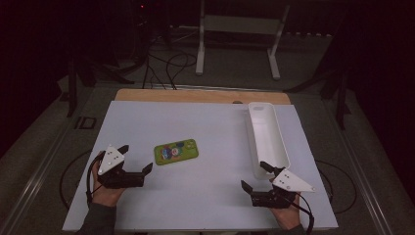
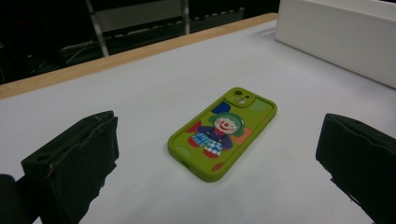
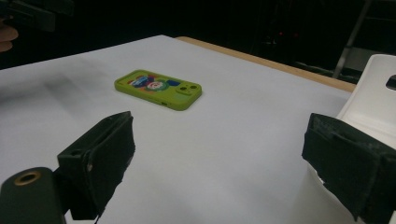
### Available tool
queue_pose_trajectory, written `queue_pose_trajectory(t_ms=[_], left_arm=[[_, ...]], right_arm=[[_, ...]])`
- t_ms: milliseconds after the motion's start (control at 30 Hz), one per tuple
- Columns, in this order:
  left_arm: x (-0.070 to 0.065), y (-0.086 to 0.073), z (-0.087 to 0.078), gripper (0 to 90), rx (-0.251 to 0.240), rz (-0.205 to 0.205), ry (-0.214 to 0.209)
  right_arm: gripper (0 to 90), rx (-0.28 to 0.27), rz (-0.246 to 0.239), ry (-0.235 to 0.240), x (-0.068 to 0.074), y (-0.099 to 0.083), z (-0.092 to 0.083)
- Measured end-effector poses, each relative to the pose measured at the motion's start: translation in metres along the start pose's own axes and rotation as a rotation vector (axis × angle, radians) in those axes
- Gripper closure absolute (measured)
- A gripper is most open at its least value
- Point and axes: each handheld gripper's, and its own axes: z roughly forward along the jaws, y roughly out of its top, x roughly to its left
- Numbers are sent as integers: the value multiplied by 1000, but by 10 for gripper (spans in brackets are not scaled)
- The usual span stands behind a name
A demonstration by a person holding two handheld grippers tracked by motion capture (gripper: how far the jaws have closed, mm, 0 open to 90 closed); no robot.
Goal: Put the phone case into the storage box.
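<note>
While both tools rest low over the white rectangular tabletop sheet, the lime-green rubbery phone case with a cartoon clown printed on its back lies flat on that sheet, left of centre in the high view, touched by nothing.

Item 1, left gripper: lower left of the high view, held in a person's hand. Jaws spread wide, nothing between them. The phone case lies just up and right of its jaw tips, near but clear of them. In the left gripper view the case sits mid-frame in the gap between the two black jaws, farther off on the table, camera end toward the upper right.

Item 2, right gripper: lower right of the high view, held in the other hand. Jaws likewise wide apart and empty. The phone case lies well apart from it, toward the centre-left of the frame. In the right gripper view the case shows in the upper left, beyond the left-hand jaw.

Item 3, long white plastic trough-shaped tray: right of centre in the high view, running from the far table edge toward the right gripper, whose upper jaw is just beside its near end. Its wall fills the upper right corner of the left gripper view.

Item 4, bare wooden table edge: strip along the far side of the sheet.
</note>
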Motion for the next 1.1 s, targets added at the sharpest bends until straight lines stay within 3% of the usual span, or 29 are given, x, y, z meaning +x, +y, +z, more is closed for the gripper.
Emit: queue_pose_trajectory(t_ms=[1100], left_arm=[[6, 15, 32, 0, 12, 33, -4]], right_arm=[[87, 6, -5, -10, -6, 0, 1]])
